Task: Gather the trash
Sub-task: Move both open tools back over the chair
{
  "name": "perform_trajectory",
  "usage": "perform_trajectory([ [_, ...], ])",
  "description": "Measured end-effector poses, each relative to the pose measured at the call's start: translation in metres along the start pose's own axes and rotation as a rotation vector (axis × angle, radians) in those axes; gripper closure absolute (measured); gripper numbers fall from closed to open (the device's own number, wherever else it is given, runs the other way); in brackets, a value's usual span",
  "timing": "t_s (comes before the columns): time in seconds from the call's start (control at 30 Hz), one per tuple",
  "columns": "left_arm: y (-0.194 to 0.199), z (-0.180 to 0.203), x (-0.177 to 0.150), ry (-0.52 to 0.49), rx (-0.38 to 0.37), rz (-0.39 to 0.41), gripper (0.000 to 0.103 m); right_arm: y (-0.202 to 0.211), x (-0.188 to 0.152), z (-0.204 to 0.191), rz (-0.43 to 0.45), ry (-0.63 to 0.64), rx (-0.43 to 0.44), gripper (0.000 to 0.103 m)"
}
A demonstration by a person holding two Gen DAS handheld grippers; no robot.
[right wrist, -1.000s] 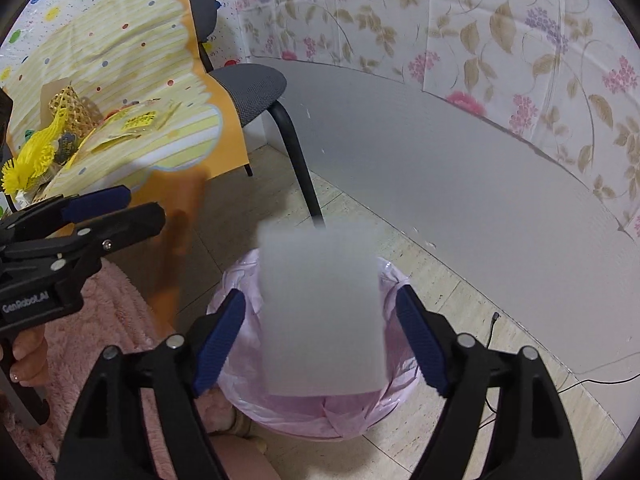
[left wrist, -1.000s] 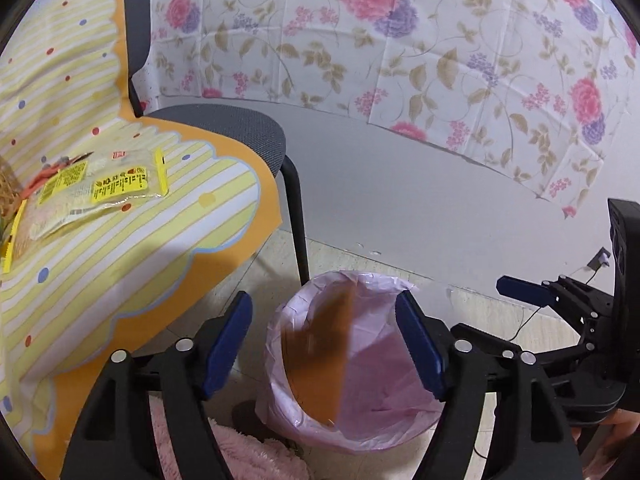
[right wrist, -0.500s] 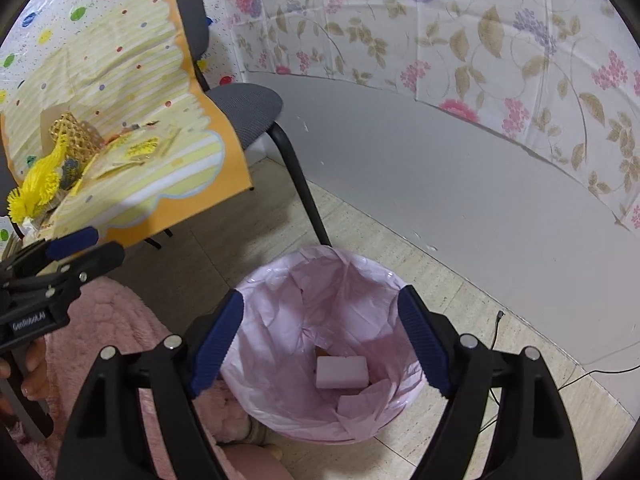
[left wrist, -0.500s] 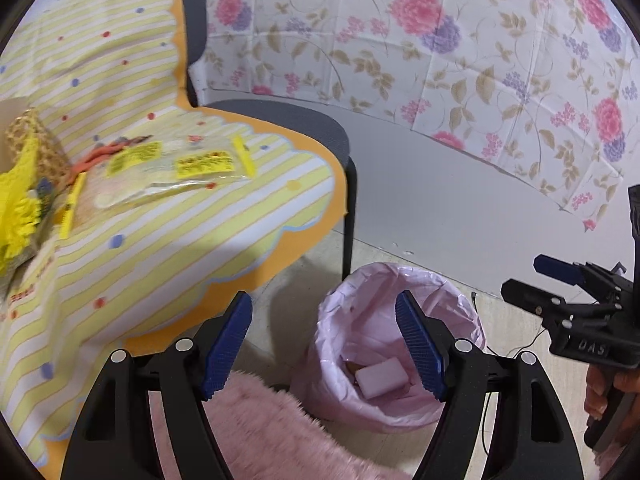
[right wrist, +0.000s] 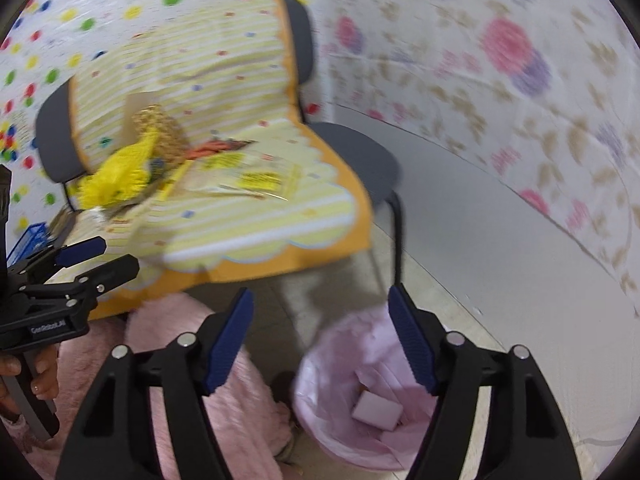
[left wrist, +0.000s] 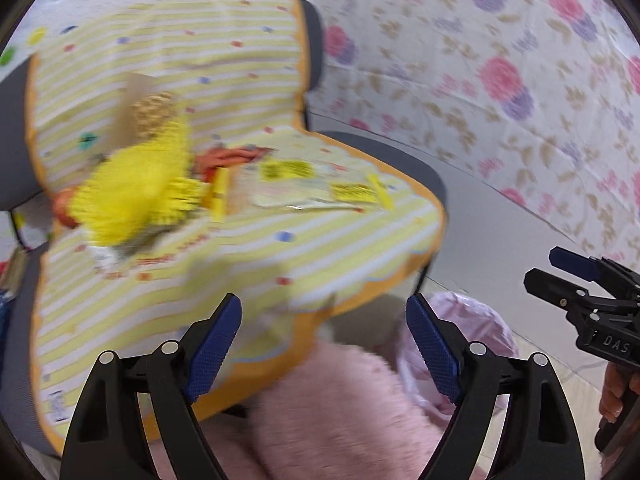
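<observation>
Both tools are held wide apart and empty: the left gripper is aimed at the striped cloth spread over the chairs, while the right gripper hangs above the floor near the bin. The remaining trash lies on the cloth, at the far left of the scene: a flat clear packet with yellow labels, a bristly yellow bundle, and an orange scrap behind them. The bin, lined with a thin pink bag, already holds a white block.

The next pickup is probably the packet. It is judged best taken by one raised edge, since glossy film is slippery and lies flat; the loose cloth beneath should not be pinched with it. The bundle looks soft and springy, so a deeper bite would be needed. A fluffy pink rug lies near, beside the bin. Motion blur hides finer detail.
</observation>
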State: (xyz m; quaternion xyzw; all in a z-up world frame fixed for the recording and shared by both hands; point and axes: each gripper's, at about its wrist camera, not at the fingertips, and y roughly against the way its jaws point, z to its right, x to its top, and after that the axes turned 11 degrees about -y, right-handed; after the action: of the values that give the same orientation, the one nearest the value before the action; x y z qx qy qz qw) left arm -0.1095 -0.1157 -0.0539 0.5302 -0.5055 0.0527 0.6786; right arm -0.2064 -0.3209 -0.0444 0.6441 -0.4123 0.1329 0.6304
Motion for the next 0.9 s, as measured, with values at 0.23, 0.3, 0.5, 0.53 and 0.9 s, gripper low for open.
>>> perform_trajectory([
  [0.23, 0.024, -0.050, -0.006, 0.070, 0.133, 0.031, 0.019, -0.011, 0.023, -0.056, 0.001, 0.105, 0.094, 0.037],
  [0.3, 0.028, -0.064, -0.006, 0.083, 0.177, 0.034, 0.018, -0.017, 0.031, -0.070, 0.001, 0.124, 0.117, 0.037],
  [0.5, 0.024, -0.093, 0.006, 0.091, 0.288, 0.035, 0.014, -0.035, 0.052, -0.101, 0.012, 0.177, 0.152, 0.037],
  [0.53, 0.021, -0.097, 0.009, 0.085, 0.313, 0.030, 0.014, -0.038, 0.054, -0.103, 0.013, 0.181, 0.154, 0.036],
  [0.9, -0.040, -0.097, 0.046, -0.049, 0.381, -0.029, 0.012, -0.074, 0.083, -0.111, -0.009, 0.139, 0.185, 0.020],
])
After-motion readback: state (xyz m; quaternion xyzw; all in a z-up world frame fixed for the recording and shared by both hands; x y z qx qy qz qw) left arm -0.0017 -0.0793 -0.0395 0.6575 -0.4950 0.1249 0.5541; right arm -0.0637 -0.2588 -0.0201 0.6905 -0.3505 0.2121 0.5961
